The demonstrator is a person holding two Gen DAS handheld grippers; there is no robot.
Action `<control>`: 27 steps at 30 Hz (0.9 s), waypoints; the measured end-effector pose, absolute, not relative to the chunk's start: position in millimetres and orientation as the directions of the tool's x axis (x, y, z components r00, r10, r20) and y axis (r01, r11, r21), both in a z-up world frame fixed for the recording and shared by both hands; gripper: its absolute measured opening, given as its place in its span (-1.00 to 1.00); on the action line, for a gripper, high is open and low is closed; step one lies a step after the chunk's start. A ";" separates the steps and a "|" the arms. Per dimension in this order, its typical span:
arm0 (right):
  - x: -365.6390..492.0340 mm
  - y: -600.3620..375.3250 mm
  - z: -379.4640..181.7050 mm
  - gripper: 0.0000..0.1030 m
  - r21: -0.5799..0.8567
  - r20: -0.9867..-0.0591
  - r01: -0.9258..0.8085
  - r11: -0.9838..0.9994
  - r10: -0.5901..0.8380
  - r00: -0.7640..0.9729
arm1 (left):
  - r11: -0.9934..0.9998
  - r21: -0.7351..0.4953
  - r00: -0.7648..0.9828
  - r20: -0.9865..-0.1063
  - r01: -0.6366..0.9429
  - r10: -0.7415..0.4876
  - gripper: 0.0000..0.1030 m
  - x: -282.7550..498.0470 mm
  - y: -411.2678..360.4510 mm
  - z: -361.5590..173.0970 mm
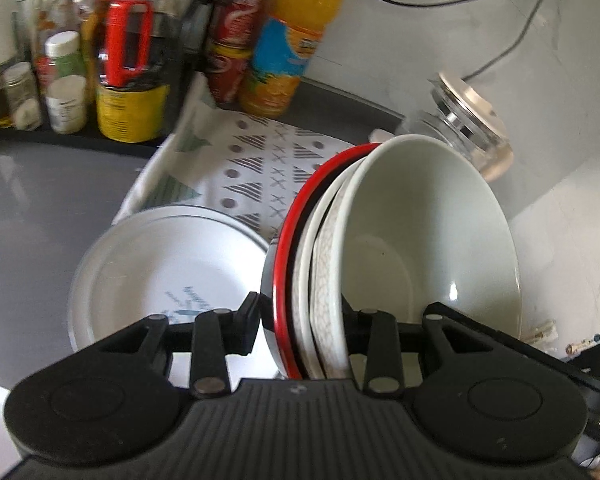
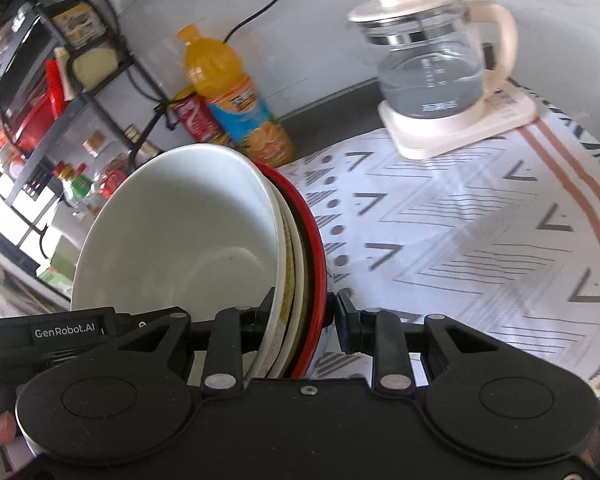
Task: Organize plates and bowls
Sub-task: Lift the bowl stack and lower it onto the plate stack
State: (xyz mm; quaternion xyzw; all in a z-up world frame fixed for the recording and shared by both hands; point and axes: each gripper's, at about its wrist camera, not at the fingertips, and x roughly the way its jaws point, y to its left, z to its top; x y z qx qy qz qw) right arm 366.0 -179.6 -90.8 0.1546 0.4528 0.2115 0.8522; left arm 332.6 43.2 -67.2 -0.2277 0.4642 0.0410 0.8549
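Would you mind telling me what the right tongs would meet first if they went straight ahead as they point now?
Probably the orange juice bottle by the wall, though depth is unclear; the right tongs already grip the bowl stack.

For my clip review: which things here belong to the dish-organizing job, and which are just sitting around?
Job: stack of bowls, red-rimmed dish, white plate, left hand-held gripper, right hand-held gripper.

Bystanders: orange juice bottle, soda cans, glass kettle, patterned cloth, condiment jars.
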 end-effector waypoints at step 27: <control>358.6 -83.7 -137.9 -0.47 0.433 -0.789 -0.320 0.843 0.526 0.317 | 0.800 -0.358 0.493 -0.866 -0.482 -0.090 -0.32 296.2 126.9 -114.1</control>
